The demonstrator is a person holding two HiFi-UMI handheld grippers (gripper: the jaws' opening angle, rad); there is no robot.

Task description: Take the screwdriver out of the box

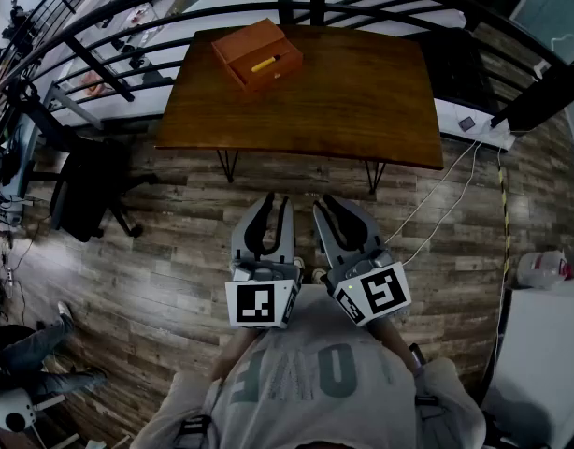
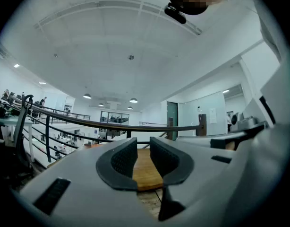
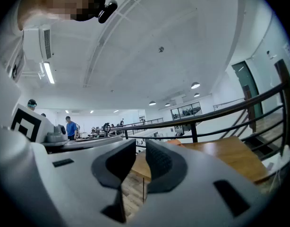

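While both are held level close to the person's body, the left claw (image 1: 276, 204) and right claw (image 1: 327, 204) are each shut and empty, well short of the table (image 1: 362, 110). The screwdriver (image 1: 265, 64) lies in the open box (image 1: 236, 47) at the table's far left, ahead of the left claw, which is judged marginally nearer. Its long axis runs left-right on a slight slant. Only floor (image 1: 175, 251) and tabletop intervene; a chair (image 1: 86, 190) stands off left.

A yellow-handled screwdriver (image 1: 265, 64) lies flat and slantwise inside an open orange-brown box (image 1: 256, 54), which sits turned at an angle on the far left part of the wooden table (image 1: 343, 101)
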